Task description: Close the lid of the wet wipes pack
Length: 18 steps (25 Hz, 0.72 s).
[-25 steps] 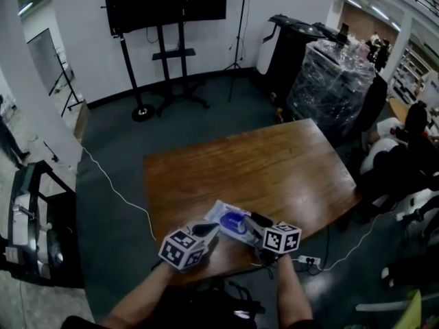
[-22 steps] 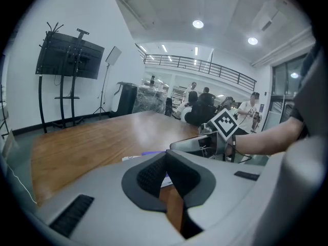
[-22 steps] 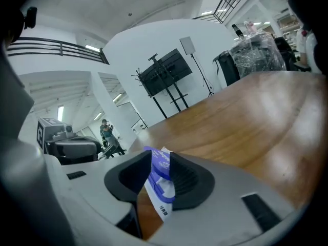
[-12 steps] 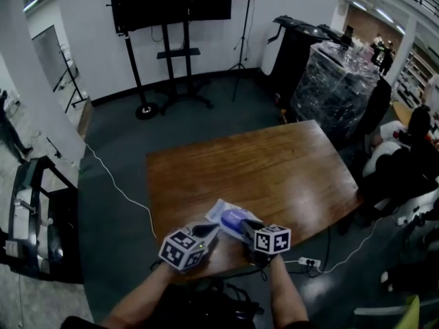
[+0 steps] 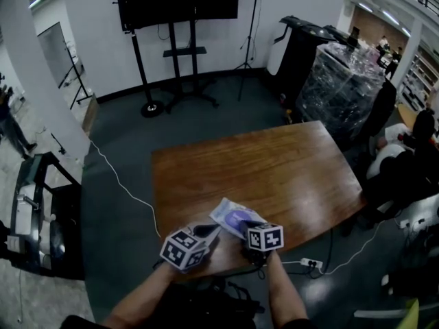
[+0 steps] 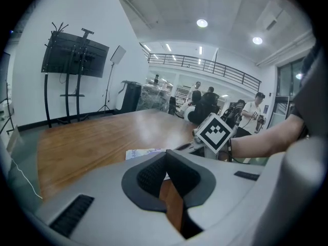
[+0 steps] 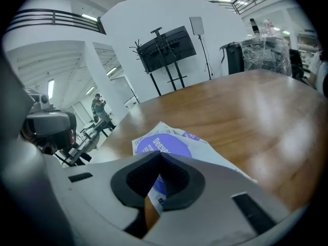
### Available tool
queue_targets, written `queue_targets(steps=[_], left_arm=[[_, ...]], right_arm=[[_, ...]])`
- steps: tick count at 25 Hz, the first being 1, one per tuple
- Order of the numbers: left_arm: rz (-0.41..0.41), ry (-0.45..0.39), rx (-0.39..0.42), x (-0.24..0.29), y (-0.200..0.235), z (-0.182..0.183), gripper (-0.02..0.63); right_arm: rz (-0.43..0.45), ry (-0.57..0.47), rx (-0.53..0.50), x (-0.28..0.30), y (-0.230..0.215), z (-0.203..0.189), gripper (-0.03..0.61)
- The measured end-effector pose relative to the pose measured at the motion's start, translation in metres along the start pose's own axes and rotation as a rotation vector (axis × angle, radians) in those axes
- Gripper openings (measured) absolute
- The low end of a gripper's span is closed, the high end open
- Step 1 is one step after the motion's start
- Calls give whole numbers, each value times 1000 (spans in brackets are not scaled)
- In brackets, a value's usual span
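Note:
The wet wipes pack [image 5: 225,213] lies near the front edge of the wooden table [image 5: 274,170], white with a round purple lid [image 7: 165,143] that lies flat on top. My right gripper [image 5: 245,227] points down at the pack's near end. Its jaws are shut, tips meeting just over the purple lid [image 5: 236,218], with nothing pinched between them. In the right gripper view the tips [image 7: 160,156] cover the lid's near edge. My left gripper [image 5: 213,231] hovers left of the pack, also shut and empty [image 6: 165,156]. From the left gripper view, the pack [image 6: 141,152] shows beyond its tips.
The table's front edge [image 5: 226,269] runs just under both grippers. A black TV stand [image 5: 175,46] and a plastic-wrapped stack [image 5: 339,81] stand behind the table. People sit at the right [image 5: 411,142]. A white cable [image 5: 120,184] crosses the floor at the left.
My right gripper has sunk and shifted left onto the pack's purple lid, and its jaws have gone from open to shut. The left gripper has stayed where it was.

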<state>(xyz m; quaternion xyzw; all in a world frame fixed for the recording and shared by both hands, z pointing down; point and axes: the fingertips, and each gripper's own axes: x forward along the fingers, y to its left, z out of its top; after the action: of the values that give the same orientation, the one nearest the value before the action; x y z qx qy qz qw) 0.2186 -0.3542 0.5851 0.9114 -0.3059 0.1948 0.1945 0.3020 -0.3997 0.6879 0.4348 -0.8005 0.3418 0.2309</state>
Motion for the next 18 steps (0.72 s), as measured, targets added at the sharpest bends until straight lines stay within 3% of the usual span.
queue_targets(steps=[7,12,18], left_arm=[[-3,-9,-19,-9,7,-2,6],[-36,-17,-4,-20,8,-1,6],[-118,-42,51,-49,3,2,6]], right_arm=[[-98,31,-92,6,3,-1,11],[-148,-1,-64,5,0,2,11],[-203,-180,-28,-26,37,16,11]])
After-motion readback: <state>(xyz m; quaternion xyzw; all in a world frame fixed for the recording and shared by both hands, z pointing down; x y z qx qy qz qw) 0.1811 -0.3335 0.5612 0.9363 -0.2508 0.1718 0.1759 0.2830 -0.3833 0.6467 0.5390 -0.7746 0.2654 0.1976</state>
